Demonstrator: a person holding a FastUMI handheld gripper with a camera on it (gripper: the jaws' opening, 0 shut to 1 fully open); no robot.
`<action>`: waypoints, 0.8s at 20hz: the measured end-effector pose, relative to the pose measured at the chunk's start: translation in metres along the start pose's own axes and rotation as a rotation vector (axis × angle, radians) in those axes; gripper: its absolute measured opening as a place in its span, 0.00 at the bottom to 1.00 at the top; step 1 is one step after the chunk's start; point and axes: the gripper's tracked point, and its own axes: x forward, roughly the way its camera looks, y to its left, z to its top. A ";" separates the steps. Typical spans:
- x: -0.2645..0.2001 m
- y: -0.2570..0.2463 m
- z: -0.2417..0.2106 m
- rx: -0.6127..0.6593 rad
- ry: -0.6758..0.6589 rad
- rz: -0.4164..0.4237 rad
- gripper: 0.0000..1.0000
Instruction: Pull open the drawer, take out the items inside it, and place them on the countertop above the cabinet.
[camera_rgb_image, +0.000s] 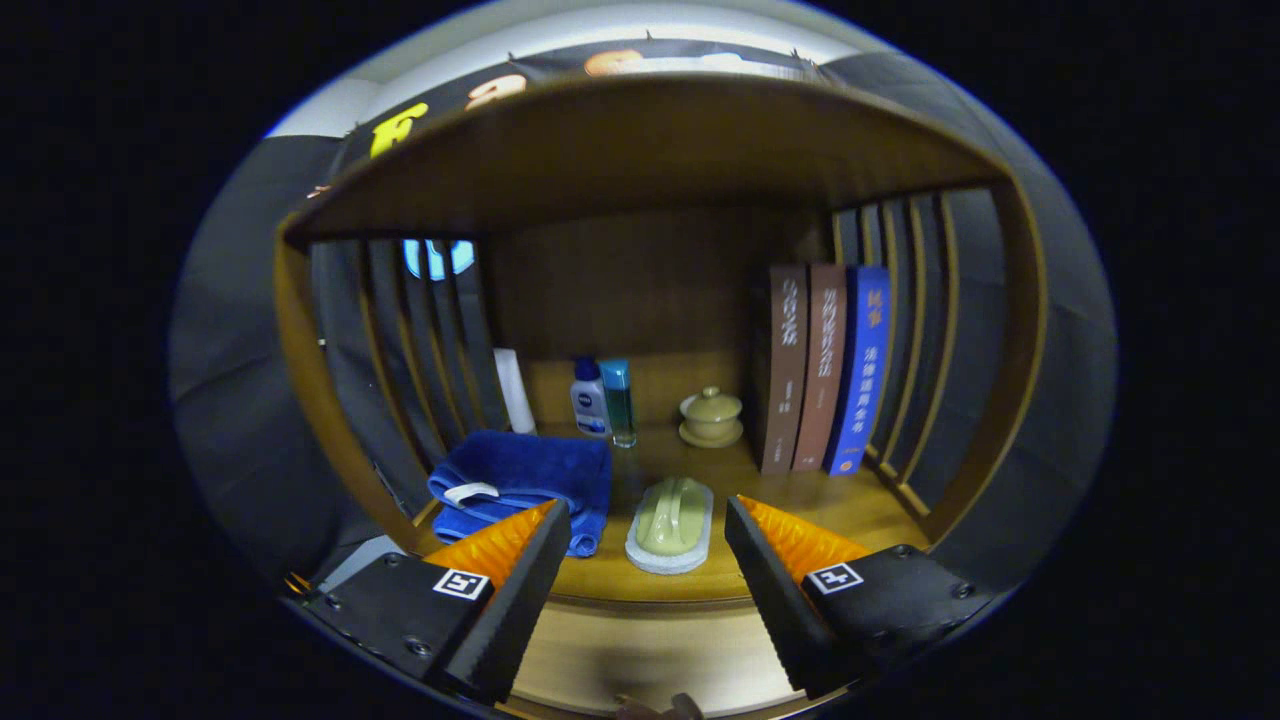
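Two fingers of the gripper (648, 545) stand spread wide, level, holding nothing, aimed into the wooden shelf (820, 500). Left lies a folded blue towel (530, 475); between the fingers, just ahead, a green scrub brush (672, 522); far right, three upright books (825, 370).

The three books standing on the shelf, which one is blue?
The blue book is the one farthest from the lidded cup, next to the slatted side wall; the other two are brown. The open gripper points at the scrub brush.
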 end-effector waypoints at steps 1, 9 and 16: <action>-0.021 0.007 0.002 -0.011 -0.039 0.012 0.99; -0.144 0.019 -0.082 0.036 -0.201 0.017 0.99; -0.156 -0.002 -0.197 0.129 -0.081 -0.037 0.99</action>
